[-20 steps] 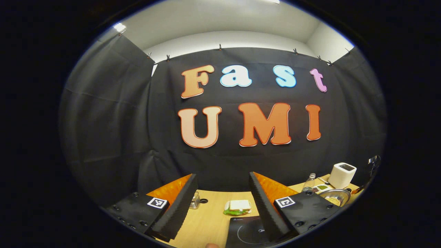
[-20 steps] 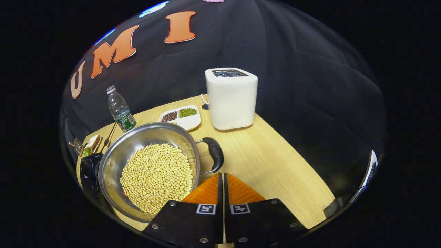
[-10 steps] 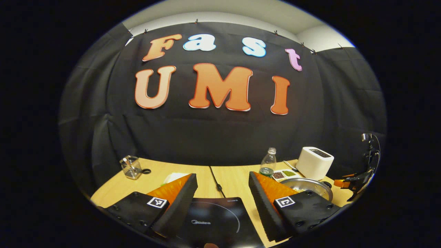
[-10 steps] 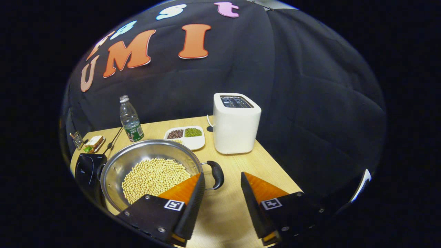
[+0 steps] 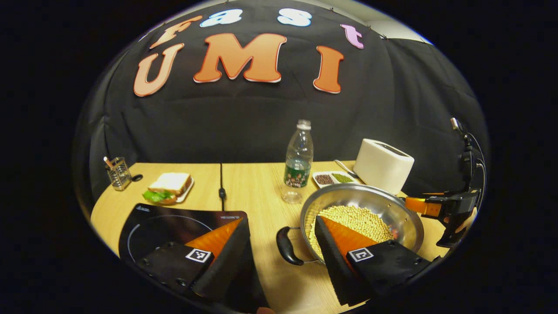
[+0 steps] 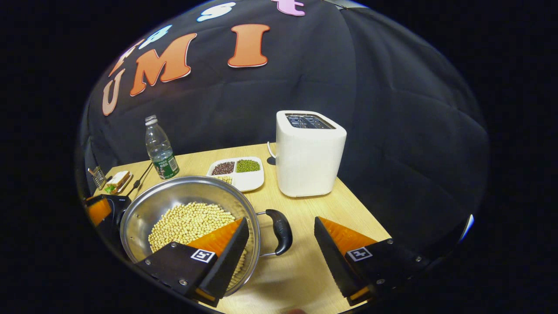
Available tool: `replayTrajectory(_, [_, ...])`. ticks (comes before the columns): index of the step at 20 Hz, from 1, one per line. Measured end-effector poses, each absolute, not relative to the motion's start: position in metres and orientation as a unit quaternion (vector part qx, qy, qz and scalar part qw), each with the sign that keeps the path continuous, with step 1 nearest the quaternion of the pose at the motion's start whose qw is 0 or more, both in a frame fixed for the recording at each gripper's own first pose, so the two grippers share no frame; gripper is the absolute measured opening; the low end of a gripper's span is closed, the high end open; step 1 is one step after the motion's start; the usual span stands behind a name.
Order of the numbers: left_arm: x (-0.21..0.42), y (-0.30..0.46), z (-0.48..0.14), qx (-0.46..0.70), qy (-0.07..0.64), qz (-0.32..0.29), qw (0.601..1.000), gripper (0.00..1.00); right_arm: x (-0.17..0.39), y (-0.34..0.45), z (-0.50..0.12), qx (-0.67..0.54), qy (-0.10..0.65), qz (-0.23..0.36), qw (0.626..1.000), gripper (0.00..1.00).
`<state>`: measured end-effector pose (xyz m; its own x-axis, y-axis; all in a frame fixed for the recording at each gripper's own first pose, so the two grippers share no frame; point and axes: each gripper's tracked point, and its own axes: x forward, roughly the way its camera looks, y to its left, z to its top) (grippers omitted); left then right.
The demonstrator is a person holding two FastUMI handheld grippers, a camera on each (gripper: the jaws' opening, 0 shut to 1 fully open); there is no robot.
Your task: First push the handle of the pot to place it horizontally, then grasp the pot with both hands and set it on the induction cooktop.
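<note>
Right gripper (image 6: pixel 281 229) open astride pot handle (image 6: pixel 281 231), pot (image 6: pixel 174 198) of soybeans (image 6: pixel 189 222), toaster (image 6: pixel 309 155) behind

Black cloth (image 5: pixel 244 126) hangs as the booth's wall on the far side and wraps round to the right, creased in soft folds, and it reaches down to the back edge of a light wooden table (image 5: pixel 257 183). In the left gripper view a seam runs front to back across the tabletop, so it reads as two boards set side by side. Above the cloth, at the upper right of that view, a strip of pale wall (image 5: pixel 392 31) shows, with small clips holding the cloth's top edge. The light is dim and even, with the tabletop the brightest surface. In the right gripper view the table's right edge (image 6: pixel 370 213) runs against dark cloth.
</note>
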<state>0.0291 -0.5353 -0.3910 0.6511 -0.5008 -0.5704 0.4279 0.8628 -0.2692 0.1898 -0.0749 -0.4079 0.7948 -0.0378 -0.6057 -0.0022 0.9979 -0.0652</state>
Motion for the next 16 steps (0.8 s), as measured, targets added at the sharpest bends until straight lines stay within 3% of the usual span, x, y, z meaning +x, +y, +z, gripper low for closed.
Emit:
replayTrajectory(11, [0.016, -0.575, -0.456, -0.047, 0.433, -0.279, 0.856, 0.96, 0.201, -0.061, -0.455, 0.008, 0.384, 0.005, 0.923, 0.94])
replayTrajectory(12, [0.018, -0.575, -0.457, -0.049, 0.435, -0.275, 0.856, 0.87, 0.200, -0.056, -0.459, 0.012, 0.394, 0.009, 0.919, 0.91])
replayTrajectory(13, [0.021, -0.575, -0.458, -0.049, 0.436, -0.272, 0.856, 0.88, 0.200, -0.052, -0.461, 0.017, 0.400, 0.012, 0.916, 0.87])
replayTrajectory(14, [0.024, -0.574, -0.458, -0.051, 0.435, -0.271, 0.857, 0.85, 0.200, -0.049, -0.462, 0.018, 0.404, 0.012, 0.914, 0.74])
replayTrajectory(16, [0.028, -0.575, -0.460, -0.061, 0.441, -0.262, 0.856, 0.81, 0.199, -0.049, -0.462, 0.017, 0.409, 0.009, 0.912, 0.67])
